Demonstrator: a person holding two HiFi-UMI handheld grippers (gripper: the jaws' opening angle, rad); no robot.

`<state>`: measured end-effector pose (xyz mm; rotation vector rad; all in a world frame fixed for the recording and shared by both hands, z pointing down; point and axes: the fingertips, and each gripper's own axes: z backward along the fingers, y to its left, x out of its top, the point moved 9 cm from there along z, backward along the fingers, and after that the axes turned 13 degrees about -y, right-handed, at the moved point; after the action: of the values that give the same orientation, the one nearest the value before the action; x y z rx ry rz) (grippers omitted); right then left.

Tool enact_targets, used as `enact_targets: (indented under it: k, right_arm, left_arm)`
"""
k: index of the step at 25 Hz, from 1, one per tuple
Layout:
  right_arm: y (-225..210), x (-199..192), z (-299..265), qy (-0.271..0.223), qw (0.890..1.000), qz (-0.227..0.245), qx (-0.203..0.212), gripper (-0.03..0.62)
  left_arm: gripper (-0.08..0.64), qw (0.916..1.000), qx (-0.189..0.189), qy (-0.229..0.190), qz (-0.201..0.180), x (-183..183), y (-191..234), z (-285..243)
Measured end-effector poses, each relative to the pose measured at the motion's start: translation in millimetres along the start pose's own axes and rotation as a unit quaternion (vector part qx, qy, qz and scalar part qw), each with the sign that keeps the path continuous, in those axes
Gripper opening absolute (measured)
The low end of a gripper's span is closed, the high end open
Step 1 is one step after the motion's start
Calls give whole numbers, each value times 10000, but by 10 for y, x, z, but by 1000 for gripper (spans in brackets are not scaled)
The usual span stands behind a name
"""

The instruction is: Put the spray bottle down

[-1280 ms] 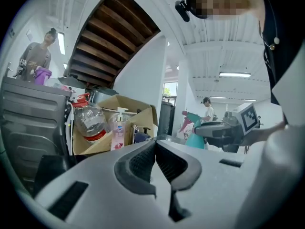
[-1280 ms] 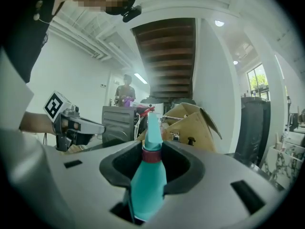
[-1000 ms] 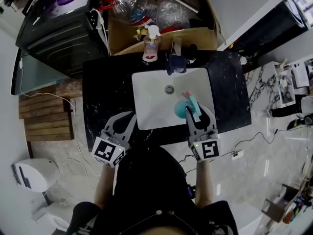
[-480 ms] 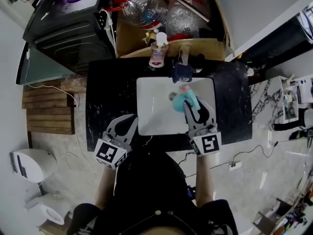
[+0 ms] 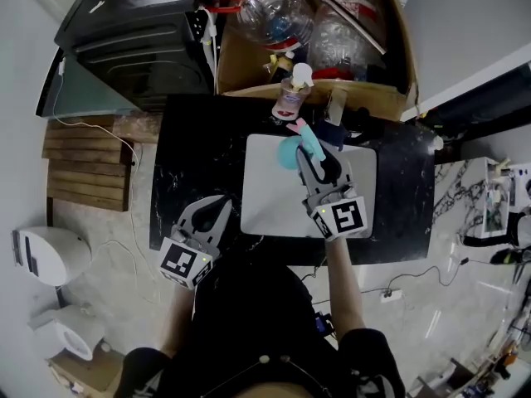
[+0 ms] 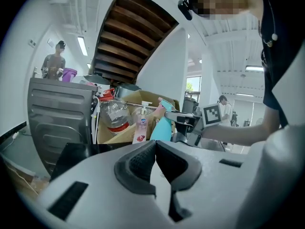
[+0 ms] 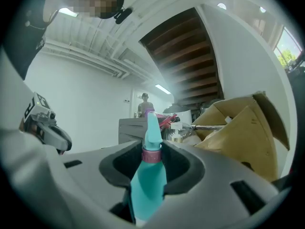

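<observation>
My right gripper [image 5: 311, 162] is shut on a teal spray bottle [image 5: 292, 151] with a pink collar. It holds the bottle upright over the back left part of the white sink basin [image 5: 265, 201]. In the right gripper view the bottle [image 7: 148, 185] stands between the jaws, its nozzle pointing up. From the left gripper view the bottle [image 6: 162, 126] and the right gripper show ahead. My left gripper [image 5: 217, 210] hangs at the counter's front edge left of the basin, jaws shut on nothing.
A soap pump bottle [image 5: 292, 94] stands on the black counter [image 5: 195, 164] behind the basin, beside the faucet [image 5: 336, 110]. A cardboard box [image 5: 315, 23] with plastic bottles sits behind the counter. A dark metal cabinet [image 5: 137, 44] stands at the back left.
My right gripper carried the spray bottle from the basin's right front toward its back left, nearer the soap bottle. The left gripper shifted only slightly.
</observation>
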<state>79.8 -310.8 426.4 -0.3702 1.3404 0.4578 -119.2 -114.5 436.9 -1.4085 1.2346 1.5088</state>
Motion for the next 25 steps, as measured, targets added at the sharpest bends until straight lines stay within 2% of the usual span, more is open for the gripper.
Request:
enact_targets:
  k: [8,15,25]
  right_arm:
    - [-47,-391,-622,-33,9992,-261,301,135]
    - [-53,-738,-1071,198,9984,-92,525,134]
    - [-36,-942,-1411,347,9981,-91,494,135]
  left_arm:
    - [6,9992,394,44,70,-12,103,117]
    - [6,9974,710,95,116,-26,179,238]
    - [6,9954,899,187,271,-99,241,326]
